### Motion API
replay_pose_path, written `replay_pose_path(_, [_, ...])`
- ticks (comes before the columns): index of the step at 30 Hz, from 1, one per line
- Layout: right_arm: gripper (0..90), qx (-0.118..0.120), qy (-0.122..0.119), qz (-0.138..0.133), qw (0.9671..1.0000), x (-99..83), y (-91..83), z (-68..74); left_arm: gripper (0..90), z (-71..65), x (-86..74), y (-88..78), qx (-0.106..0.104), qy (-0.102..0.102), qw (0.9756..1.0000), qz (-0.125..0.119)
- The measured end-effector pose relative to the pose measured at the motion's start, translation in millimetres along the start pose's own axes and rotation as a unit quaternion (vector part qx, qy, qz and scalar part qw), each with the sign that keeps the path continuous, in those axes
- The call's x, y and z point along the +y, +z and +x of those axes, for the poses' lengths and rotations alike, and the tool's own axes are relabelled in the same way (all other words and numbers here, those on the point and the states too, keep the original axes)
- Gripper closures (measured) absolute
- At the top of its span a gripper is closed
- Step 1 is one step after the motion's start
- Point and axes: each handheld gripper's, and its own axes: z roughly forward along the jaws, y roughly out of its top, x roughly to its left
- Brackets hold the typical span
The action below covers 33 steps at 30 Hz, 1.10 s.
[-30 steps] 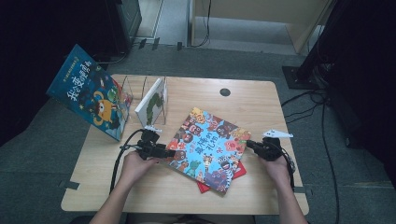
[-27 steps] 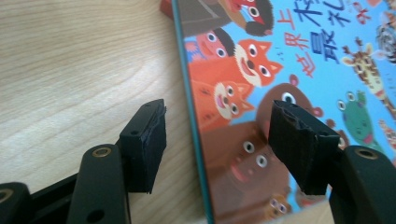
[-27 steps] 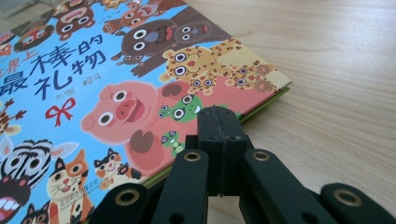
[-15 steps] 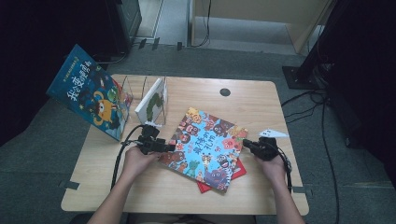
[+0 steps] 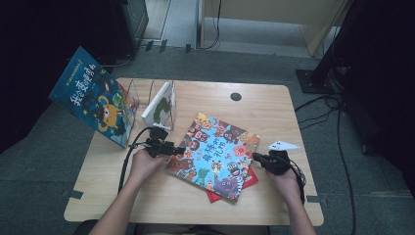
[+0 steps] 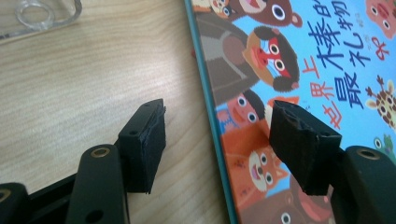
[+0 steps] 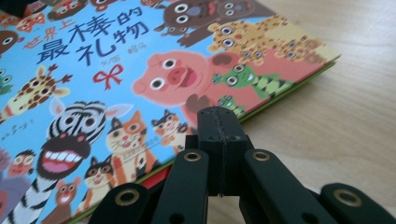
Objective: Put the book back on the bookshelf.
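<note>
Clear rack (image 5: pixel 142 93) holds a white book (image 5: pixel 159 105); left gripper (image 6: pixel 217 140) fingers apart; right gripper (image 7: pixel 219 122) fingers together.

I am counting four books: two lying stacked on the table (image 5: pixel 274 105), the animal book (image 5: pixel 215 149) over a red book (image 5: pixel 247 180), one white book (image 5: pixel 159 105) standing in the rack (image 5: pixel 142 90), and one blue book (image 5: pixel 93 100) leaning beside it. I am holding two grippers, left (image 5: pixel 171 148) and right (image 5: pixel 257 157). One table, one rack.
</note>
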Motion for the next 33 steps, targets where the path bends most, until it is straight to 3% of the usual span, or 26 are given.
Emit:
replay_pose_path(5, [90.0,0.006,-0.008,0.000,1.0000,-2.5,-0.5,3.0,37.1,0.0,2.1,1.8,-0.004,0.001,1.0000,0.001])
replay_pose_path(15, [90.0,0.023,-0.001,-0.009,0.9997,-2.4,3.2,-0.8,39.5,-0.6,4.4,3.4,-0.005,-0.007,1.0000,0.003])
replay_pose_path(20, [90.0,0.021,-0.009,-0.008,0.9997,-0.4,5.5,1.2,44.6,2.7,6.3,2.1,-0.016,-0.032,0.9993,0.014])
replay_pose_path(28, [90.0,0.026,-0.008,-0.009,0.9996,1.4,8.9,3.8,44.7,-0.3,6.2,2.0,-0.019,-0.021,0.9992,0.027])
replay_pose_path(33, [90.0,0.025,-0.007,-0.007,0.9996,2.0,9.9,5.5,44.9,-0.3,6.7,1.6,-0.017,-0.030,0.9990,0.029])
